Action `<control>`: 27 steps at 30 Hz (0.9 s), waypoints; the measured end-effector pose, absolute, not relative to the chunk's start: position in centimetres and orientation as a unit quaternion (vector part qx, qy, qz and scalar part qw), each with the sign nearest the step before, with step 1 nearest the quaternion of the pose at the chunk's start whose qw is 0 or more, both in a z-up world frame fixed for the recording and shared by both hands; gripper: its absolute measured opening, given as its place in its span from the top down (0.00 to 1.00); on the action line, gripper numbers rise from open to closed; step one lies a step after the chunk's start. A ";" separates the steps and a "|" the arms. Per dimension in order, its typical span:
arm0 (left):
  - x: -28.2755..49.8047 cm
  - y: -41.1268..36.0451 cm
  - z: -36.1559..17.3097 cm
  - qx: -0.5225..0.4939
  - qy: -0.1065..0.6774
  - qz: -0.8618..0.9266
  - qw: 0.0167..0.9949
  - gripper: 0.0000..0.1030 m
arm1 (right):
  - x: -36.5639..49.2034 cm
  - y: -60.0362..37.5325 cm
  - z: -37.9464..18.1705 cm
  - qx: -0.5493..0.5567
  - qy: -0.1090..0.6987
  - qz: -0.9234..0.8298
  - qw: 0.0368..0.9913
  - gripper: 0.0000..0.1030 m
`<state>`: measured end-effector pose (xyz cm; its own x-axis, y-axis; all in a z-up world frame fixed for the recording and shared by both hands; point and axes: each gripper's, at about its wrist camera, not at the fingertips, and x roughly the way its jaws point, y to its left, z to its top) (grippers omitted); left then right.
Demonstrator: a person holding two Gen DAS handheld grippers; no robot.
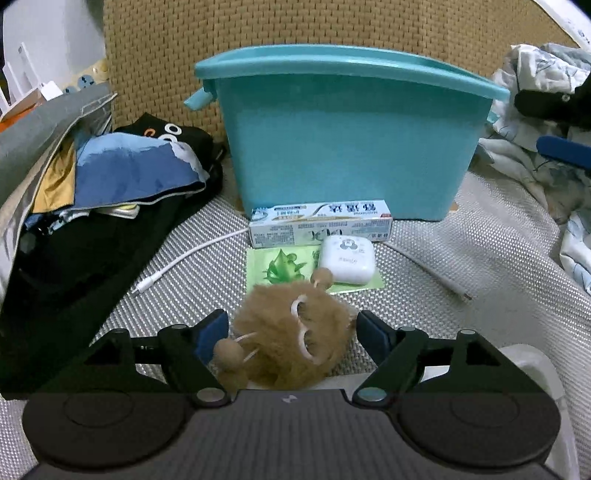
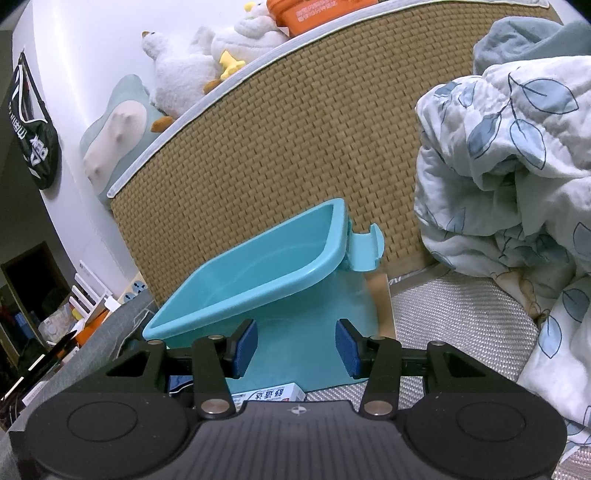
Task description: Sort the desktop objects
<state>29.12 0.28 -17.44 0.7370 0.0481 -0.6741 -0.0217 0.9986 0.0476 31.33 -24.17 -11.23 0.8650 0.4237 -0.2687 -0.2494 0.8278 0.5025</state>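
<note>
Left claw (image 1: 291, 332) points down at a brown fluffy toy (image 1: 291, 339) lying on the grey woven mat (image 1: 480, 236). Jaws stand apart, 1 blue pad on each side of the toy; the left pad sits just beside the fur, the right pad shows a small gap. No pad presses the toy. The toy carries white loops and small tan balls on strings.

Just beyond the toy: a green sachet (image 1: 280, 266) with a leaf print, flat on the mat. A white rounded case (image 1: 347, 260) rests on the sachet's right part. Behind both lies a toothpaste box (image 1: 319, 223), touching or just beside the foot of a teal plastic bin (image 1: 343, 136). The bin stands upright against a tan woven headboard (image 1: 258, 29).

A white cable (image 1: 184, 258) runs left of the sachet. A pen-like stick (image 1: 439, 277) lies right of the case. Folded dark and blue clothing (image 1: 129, 166) is piled at left.

Right claw (image 2: 295, 349) hangs near the bin's side, jaws apart, nothing between the pads. A leaf-print quilt (image 2: 517, 147) is bunched at right. Plush toys (image 2: 207, 59) sit on top of the headboard.
</note>
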 end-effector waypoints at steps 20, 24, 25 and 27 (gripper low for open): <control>29.5 0.1 -17.0 -0.007 0.374 0.012 0.928 0.66 | 31.3 -23.8 -11.2 0.228 0.186 0.189 0.937 0.50; 28.9 0.1 -15.4 -0.009 0.351 0.010 0.936 0.66 | 31.4 -23.9 -11.2 0.229 0.186 0.188 0.937 0.50; 28.7 0.2 -14.9 -0.009 0.345 0.010 0.939 0.66 | 31.4 -23.9 -11.2 0.230 0.185 0.188 0.937 0.50; 28.5 0.2 -13.9 -0.013 0.333 0.008 0.943 0.66 | 31.4 -24.0 -11.2 0.231 0.186 0.187 0.936 0.50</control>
